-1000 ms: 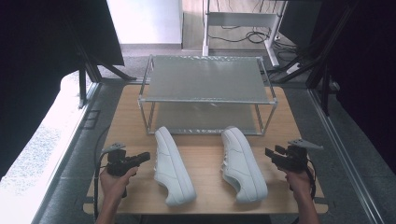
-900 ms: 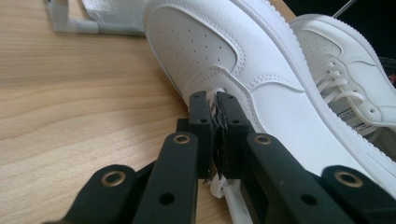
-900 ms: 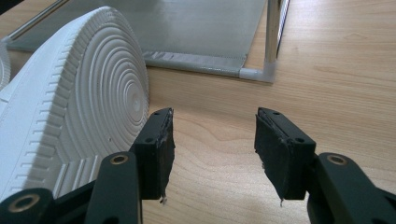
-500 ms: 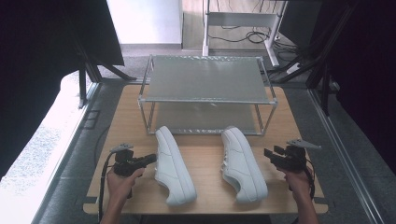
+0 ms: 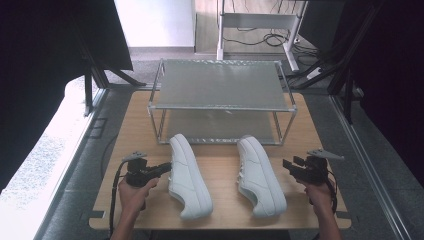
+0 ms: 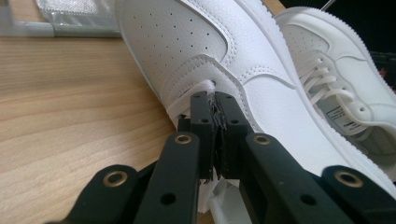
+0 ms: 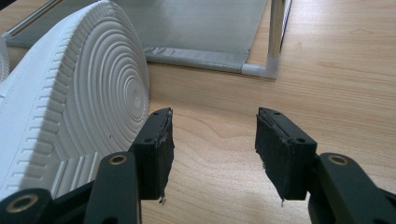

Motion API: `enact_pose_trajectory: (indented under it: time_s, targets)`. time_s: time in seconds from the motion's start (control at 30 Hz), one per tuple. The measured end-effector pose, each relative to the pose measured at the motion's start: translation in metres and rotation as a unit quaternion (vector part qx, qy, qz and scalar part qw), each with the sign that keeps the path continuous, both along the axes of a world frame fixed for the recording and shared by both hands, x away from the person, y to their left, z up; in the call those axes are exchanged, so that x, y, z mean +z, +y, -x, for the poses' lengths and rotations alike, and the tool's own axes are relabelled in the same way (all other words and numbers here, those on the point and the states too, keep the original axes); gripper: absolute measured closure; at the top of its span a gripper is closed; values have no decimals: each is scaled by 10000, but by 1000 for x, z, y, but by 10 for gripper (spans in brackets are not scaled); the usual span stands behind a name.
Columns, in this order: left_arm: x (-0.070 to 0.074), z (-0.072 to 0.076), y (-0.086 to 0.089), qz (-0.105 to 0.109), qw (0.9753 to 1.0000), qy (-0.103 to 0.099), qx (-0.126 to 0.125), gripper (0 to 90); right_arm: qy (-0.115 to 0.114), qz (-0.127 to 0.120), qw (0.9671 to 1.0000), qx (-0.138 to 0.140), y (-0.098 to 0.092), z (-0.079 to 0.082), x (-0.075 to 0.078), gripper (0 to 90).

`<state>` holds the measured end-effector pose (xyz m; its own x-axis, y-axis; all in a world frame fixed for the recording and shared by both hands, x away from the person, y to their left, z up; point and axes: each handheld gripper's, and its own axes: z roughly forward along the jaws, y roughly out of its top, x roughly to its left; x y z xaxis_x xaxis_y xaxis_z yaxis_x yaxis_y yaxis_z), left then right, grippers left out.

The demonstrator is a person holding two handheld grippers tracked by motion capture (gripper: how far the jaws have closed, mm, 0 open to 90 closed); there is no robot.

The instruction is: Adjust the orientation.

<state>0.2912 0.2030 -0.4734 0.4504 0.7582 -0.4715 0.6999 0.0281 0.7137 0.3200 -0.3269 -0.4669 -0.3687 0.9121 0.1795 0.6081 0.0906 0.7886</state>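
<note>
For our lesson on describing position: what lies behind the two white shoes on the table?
Behind the left shoe and right shoe stands a two-tier metal rack. Both mesh shelves look bare, though the top shelf covers part of the lower one.

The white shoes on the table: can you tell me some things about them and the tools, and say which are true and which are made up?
1. Two white sneakers lie on the wooden table, the left sneaker and the right sneaker. True.
2. The left tool is wide open. False: its jaws are closed together, right at the left sneaker's side.
3. The right tool is open and holds nothing. True.
4. The sneakers sit on top of the metal rack. False: they lie on the table in front of it.
5. The right sneaker is tipped on its side, its ribbed sole facing the right tool. True.
</note>
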Motion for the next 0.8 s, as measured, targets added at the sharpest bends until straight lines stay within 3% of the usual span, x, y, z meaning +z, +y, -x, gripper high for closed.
enact_pose_trajectory:
  time_s: [0.3,0.4,0.6,0.67,0.7,0.8]
  targets:
    - [5,-10,-12,60,10000,-56,-52,852,2,-35,10000,-25,-1,0,0,473]
    - [8,-21,-28,-32,9999,-47,-160,851,6,-38,10000,-28,-2,0,0,472]
    - [16,-46,-67,89,9988,-171,-452,883,-4,-118,9999,-100,-7,1,-1,472]
    - [17,-57,-86,-286,9977,-71,-618,876,11,-130,9998,-127,-9,1,-2,472]
    - [15,-61,-95,-364,9969,-7,-698,875,10,-136,9998,-140,-9,1,-2,472]
    - [16,-67,-102,-281,9974,17,-665,881,19,-157,9998,-138,-12,1,-2,472]
